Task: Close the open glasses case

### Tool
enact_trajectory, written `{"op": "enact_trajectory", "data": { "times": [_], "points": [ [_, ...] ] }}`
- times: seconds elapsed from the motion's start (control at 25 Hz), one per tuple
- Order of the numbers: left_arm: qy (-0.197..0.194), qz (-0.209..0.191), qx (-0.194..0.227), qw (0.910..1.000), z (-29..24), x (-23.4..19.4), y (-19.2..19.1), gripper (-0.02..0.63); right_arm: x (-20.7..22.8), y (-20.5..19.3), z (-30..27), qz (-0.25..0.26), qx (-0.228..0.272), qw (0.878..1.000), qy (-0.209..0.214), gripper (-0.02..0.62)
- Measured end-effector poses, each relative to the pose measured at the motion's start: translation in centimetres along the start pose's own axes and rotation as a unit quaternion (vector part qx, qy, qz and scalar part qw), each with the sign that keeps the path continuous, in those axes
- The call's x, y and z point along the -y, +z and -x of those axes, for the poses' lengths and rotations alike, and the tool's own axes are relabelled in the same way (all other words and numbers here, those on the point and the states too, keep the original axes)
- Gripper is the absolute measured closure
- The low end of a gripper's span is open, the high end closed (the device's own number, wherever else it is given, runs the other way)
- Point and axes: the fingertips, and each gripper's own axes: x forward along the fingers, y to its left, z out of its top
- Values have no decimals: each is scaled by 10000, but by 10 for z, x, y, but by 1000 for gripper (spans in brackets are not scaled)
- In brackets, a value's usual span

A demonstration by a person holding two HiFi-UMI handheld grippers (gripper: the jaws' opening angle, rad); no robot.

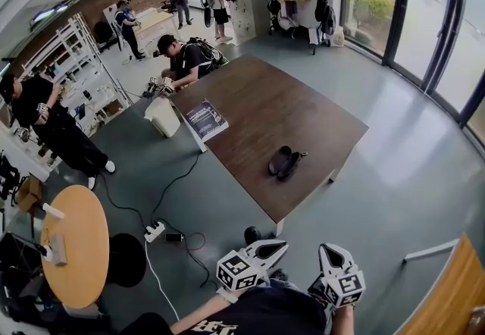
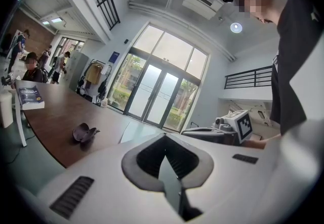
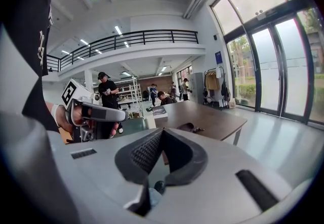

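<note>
- glasses case (image 1: 286, 161): dark, lying open with both halves spread, on the brown surface (image 1: 250, 98) near the edge closest to the tools. It is well ahead of both tools and nothing touches it.
- left tool (image 1: 279, 245): clenched, jaws together, nothing between them. Held close to the body over the floor, pointing toward the case.
- right tool (image 1: 326, 248): also clenched and empty, just beside the left tool.
- In the left gripper view the case (image 2: 83, 132) sits ahead and left of the jaws. In the right gripper view it (image 3: 191, 127) sits ahead, just above the jaw tips.
- Step, as I judge it: approach only, closing not begun.
- Doing it well:
  - Bring the case right in front of the tools first.
  - Closed jaws should work for pushing.
  - Pin one half with one tool, get the other tool's tip under the free half, fold it over and press until the halves meet.
- Risk: an unpinned case probably slides, and the edge is near, so push away from it.
- book (image 1: 204, 120): beyond the case, off to the tools' left, no obstacle.
</note>
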Motion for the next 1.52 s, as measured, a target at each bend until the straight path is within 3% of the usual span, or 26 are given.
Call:
{"op": "enact_trajectory", "data": {
  "times": [0.72, 1.52],
  "points": [
    [-128, 45, -82, 9999, -2, 1, -8, 600, 0, -13, 2, -55, -142, 9998, -131, 611],
    [-62, 84, -20, 9999, 3, -10, -4, 600, -8, -8, -16, 62, -198, 9998, 43, 609]
  ]
}}
